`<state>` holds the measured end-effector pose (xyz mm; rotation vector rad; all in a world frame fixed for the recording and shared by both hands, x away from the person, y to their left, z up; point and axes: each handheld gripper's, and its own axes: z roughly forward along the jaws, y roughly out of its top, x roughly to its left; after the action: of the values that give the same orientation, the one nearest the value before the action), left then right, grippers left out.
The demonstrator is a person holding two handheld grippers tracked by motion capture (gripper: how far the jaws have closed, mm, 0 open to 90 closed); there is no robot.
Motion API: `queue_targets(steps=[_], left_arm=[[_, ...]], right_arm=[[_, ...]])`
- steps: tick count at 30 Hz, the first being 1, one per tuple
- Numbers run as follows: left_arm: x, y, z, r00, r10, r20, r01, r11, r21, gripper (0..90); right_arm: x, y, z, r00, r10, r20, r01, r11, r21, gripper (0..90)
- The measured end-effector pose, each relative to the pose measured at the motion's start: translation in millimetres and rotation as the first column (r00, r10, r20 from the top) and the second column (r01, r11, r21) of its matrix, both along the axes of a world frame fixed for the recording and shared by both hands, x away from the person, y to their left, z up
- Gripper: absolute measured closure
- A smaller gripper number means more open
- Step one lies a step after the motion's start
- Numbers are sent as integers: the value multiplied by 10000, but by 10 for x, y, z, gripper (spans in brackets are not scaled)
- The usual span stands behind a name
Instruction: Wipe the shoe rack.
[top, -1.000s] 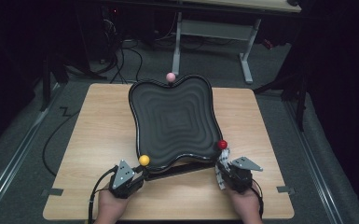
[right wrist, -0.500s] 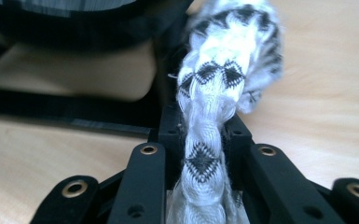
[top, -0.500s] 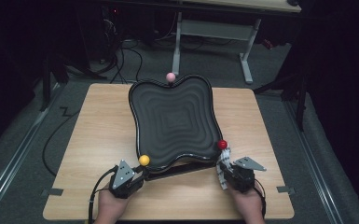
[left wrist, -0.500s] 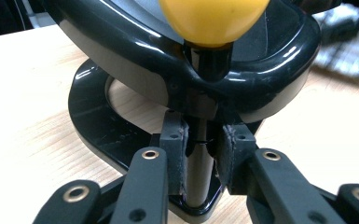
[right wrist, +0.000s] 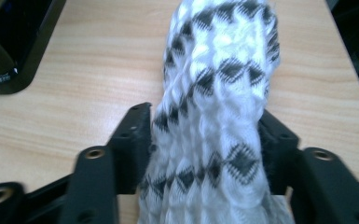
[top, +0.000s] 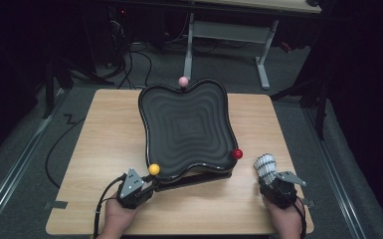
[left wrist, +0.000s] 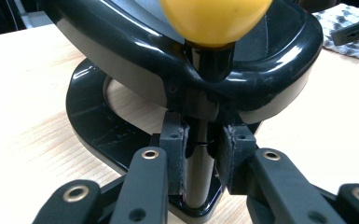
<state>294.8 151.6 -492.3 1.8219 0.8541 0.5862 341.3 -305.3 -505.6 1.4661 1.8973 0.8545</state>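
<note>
Black wavy tray (top: 186,124) w/ concentric ripples sits tilted on a dark base (left wrist: 93,121) at the centre of the wooden table (top: 94,149). Three ball-topped posts stand at its rim: pink ball (top: 183,81) at far edge, red ball (top: 237,154) at near right corner, yellow ball (top: 153,169) at near left corner.

Left gripper (left wrist: 199,154) is clamped on the post (left wrist: 199,172) under the yellow ball; jaws nearly closed, one pad each side of the post, touching it. Yellow ball (left wrist: 214,18) sits directly above the jaws, tray rim (left wrist: 279,74) curving just over them, base ring below and to the left of them.

Right gripper (top: 273,180) is apart from the tray, to the right of the red ball, on the table's near right part. Its jaws are partly open and pinch a white cloth w/ black diamond pattern (right wrist: 219,116); cloth fills the gap between the jaws and sticks out beyond the tips. A corner of the base shows well left of these jaws. In high view the cloth (top: 265,167) points toward the far side.
</note>
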Motion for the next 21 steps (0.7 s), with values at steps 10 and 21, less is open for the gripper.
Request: queue_targets(steps=[10,21], left_arm=[[-6,-12,6,9998,197,-2,-197,9998,13,713],[-40,15,-25,9996,276,34,-276,9995,175,564]], right_arm=[[-155,229,469,9819,464,1838,-507,9985,188,256],[-221,618,417,9543,2532,1589,-2643,9630,527,387]])
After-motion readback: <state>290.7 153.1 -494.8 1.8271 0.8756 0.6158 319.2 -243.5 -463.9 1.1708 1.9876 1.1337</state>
